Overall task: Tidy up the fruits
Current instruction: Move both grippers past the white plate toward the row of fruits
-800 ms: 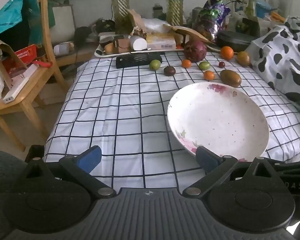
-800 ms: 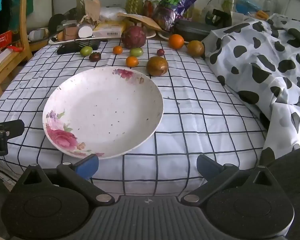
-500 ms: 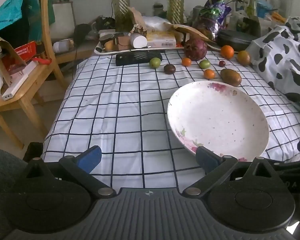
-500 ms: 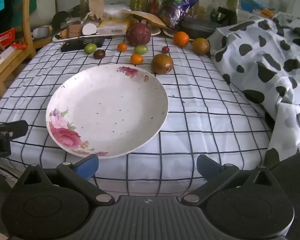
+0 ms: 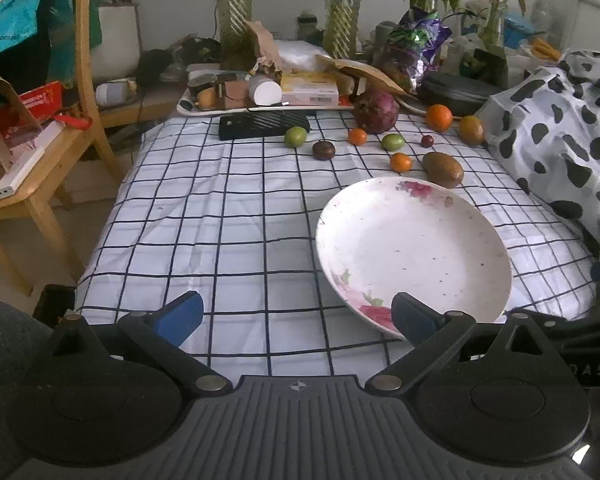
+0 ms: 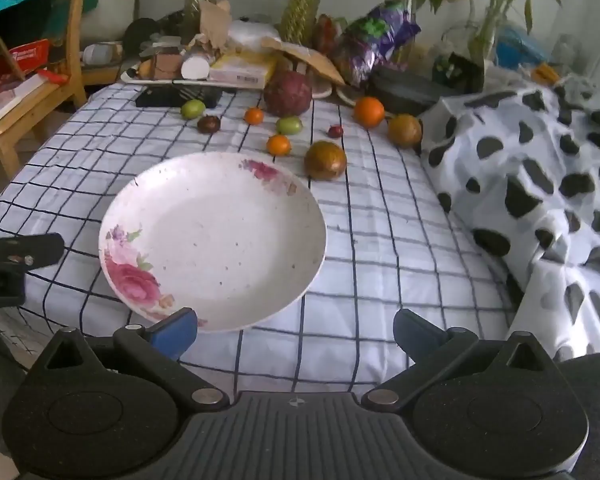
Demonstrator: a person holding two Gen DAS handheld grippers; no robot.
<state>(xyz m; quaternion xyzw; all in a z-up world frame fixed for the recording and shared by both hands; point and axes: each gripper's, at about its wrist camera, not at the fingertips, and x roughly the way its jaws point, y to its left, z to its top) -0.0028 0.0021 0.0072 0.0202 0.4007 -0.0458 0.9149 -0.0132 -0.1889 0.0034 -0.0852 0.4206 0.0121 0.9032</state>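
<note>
So the fruits are all loose in a scattered bunch at the far end of the checked cloth [image 5: 228, 216], none in the plate [image 6: 220, 240] yet. There's a big dark-red round one [image 6: 288, 93] at the back, an orange [image 6: 369, 111] to its right, a brownish fruit [image 6: 405, 130] right up against the spotted blanket [image 6: 540, 184], and another brown one [image 6: 325, 160] just past the plate's far rim. Smaller stuff sits between: two green ones [image 5: 296, 136] [image 5: 392, 142], two little orange ones [image 5: 357, 136] [image 5: 401, 162], a dark brown one [image 5: 323, 150] and a tiny dark red one [image 5: 427, 141].

The white plate with pink flowers sits empty on the near right part of the cloth. The left gripper [image 5: 296, 314] and right gripper [image 6: 296, 328] both hover low at the near edge, jaws spread wide, nothing between them.

Room's pretty cluttered: a tray [image 5: 188, 110] of boxes and jars behind the fruit, glass vases [image 5: 232, 4] with plants, and a wooden chair [image 5: 40, 184] piled with stuff on the left.
</note>
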